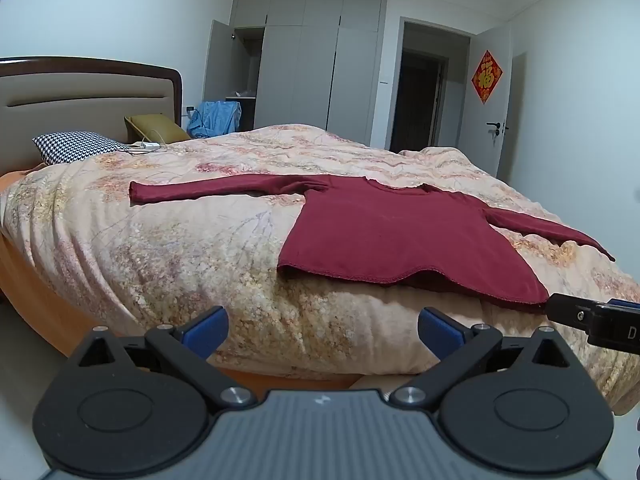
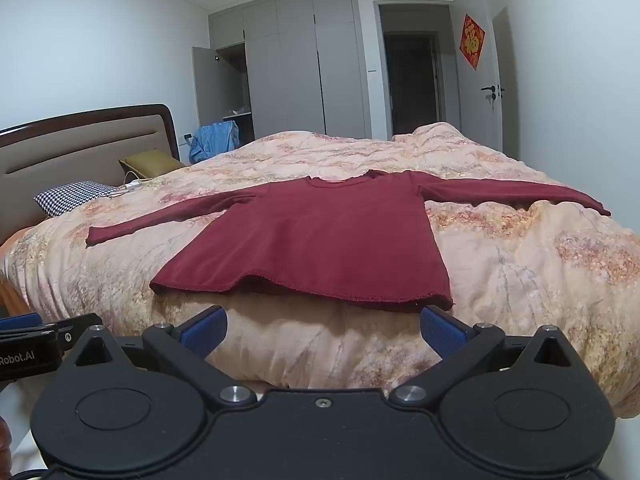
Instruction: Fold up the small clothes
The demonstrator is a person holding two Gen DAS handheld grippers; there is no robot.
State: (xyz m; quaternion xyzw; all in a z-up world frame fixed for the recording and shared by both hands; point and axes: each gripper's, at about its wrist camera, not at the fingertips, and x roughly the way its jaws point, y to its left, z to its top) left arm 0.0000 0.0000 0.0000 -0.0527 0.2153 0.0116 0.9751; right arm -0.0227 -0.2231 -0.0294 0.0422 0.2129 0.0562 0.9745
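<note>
A dark red long-sleeved knit top lies flat, sleeves spread, on the floral peach quilt near its front edge. The left gripper and the right gripper are both wide open, holding nothing, just before the hem.

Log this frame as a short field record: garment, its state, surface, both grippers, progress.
garment: dark red long-sleeved top
state: flat, both sleeves spread out, unfolded
surface: floral quilt on a bed
left hand-held gripper: open, short of the hem, holding nothing
right hand-held gripper: open, near the hem, holding nothing
progress: no fold made yet
</note>
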